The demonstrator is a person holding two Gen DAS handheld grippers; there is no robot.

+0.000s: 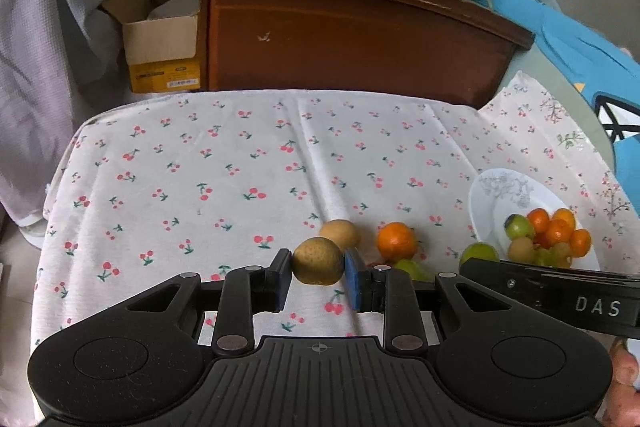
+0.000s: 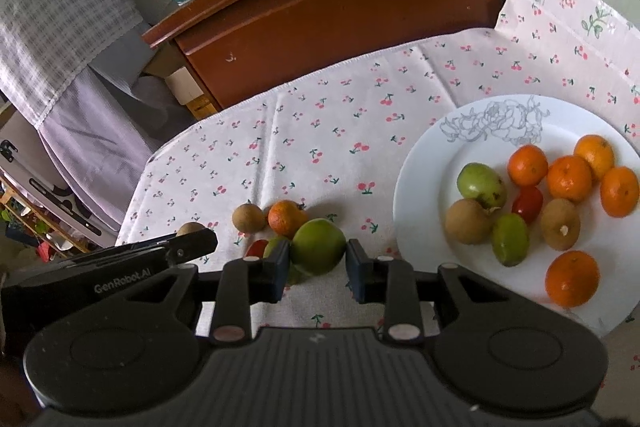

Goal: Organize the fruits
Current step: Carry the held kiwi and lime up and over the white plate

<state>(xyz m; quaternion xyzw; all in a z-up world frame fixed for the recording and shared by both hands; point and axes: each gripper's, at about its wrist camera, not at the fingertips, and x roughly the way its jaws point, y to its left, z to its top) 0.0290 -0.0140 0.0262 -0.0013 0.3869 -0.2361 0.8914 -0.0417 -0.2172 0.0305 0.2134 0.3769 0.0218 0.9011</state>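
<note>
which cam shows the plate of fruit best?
Right wrist. The white plate sits nearly whole and near, so each fruit on it can be told apart. In the left wrist view the plate is small at the right edge, its near part hidden behind the right gripper.

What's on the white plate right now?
On the plate: five oranges, two green fruits, three brown ones and a red tomato. Nothing visible under them; the near rim is hidden by the right gripper.
</note>
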